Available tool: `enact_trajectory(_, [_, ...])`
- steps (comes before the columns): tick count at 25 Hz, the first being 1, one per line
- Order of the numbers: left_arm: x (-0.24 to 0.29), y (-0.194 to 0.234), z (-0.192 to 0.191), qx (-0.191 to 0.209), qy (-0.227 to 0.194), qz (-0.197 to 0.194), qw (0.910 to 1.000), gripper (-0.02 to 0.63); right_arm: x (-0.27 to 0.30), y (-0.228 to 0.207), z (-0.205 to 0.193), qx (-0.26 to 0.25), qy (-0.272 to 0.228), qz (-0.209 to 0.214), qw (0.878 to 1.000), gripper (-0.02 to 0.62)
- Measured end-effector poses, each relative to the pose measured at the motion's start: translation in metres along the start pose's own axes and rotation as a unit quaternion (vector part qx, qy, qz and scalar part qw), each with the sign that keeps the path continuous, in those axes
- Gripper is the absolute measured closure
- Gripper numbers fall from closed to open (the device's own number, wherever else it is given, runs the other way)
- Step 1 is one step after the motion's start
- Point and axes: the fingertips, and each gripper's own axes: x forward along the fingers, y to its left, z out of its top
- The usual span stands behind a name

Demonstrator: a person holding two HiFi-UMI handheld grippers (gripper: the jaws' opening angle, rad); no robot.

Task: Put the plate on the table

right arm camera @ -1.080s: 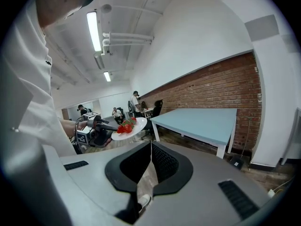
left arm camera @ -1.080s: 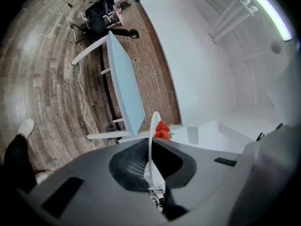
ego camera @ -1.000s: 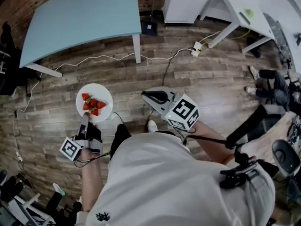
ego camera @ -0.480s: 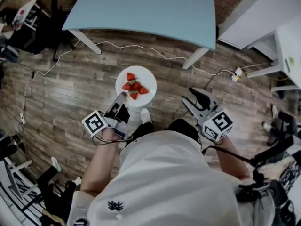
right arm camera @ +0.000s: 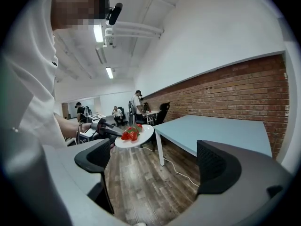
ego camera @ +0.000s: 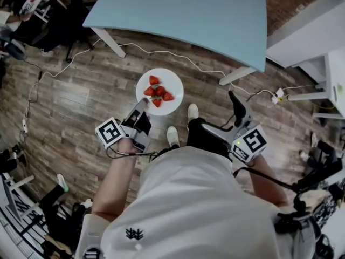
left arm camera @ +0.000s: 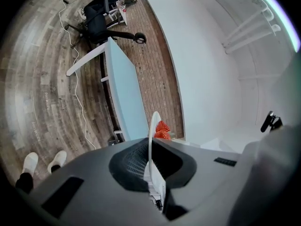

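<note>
A white plate (ego camera: 176,97) carries several strawberries (ego camera: 157,90) and hangs over the wooden floor, short of the light blue table (ego camera: 188,9). My left gripper (ego camera: 143,108) is shut on the plate's near rim. In the left gripper view the plate (left arm camera: 151,131) stands edge-on between the pads (left arm camera: 129,161), strawberries (left arm camera: 162,128) beyond. My right gripper (ego camera: 218,112) is to the right of the plate and apart from it; its jaws have just been opening, now wide, with nothing between them. The right gripper view shows the plate (right arm camera: 145,135), left gripper (right arm camera: 110,132) and table (right arm camera: 221,131) ahead.
White cables (ego camera: 161,55) trail across the floor under the table's near edge, ending at a power strip (ego camera: 279,94). White desks (ego camera: 318,20) stand at the right, an office chair (ego camera: 48,20) at the left. The person's shoes (ego camera: 172,136) are below the plate. People (right arm camera: 137,102) stand far back.
The person has walked toward the blue table, carrying the plate closer to its edge. The right gripper's jaws have gone from shut to wide open.
</note>
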Motion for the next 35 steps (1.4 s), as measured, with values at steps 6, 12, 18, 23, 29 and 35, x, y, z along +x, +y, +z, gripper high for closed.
enact_trajectory(6, [0.068, 0.003, 0.027, 0.002, 0.014, -0.001, 0.9999, 0.595, 0.027, -0.052, -0.001, -0.001, 0.007, -0.004, 1.000, 0.034])
enact_trajectory(12, [0.172, -0.007, 0.074, 0.011, 0.029, 0.005, 0.9995, 0.595, 0.059, -0.143, 0.030, 0.003, 0.003, -0.015, 1.000, 0.034])
enact_trajectory(18, [0.277, -0.009, 0.115, 0.029, 0.029, 0.021, 0.9989, 0.595, 0.079, -0.237, 0.050, -0.003, -0.001, -0.022, 1.000, 0.034])
enact_trajectory(23, [0.337, -0.001, 0.142, 0.031, 0.037, 0.033, 0.9983, 0.595, 0.093, -0.274, 0.049, 0.029, 0.000, -0.035, 0.999, 0.034])
enact_trajectory(29, [0.405, 0.012, 0.171, 0.036, 0.059, 0.036, 0.9970, 0.595, 0.103, -0.307, 0.046, 0.056, 0.006, -0.071, 0.996, 0.034])
enact_trajectory(35, [0.494, 0.034, 0.199, 0.041, 0.112, 0.032, 0.9924, 0.595, 0.112, -0.368, 0.062, 0.073, 0.005, -0.147, 0.987, 0.034])
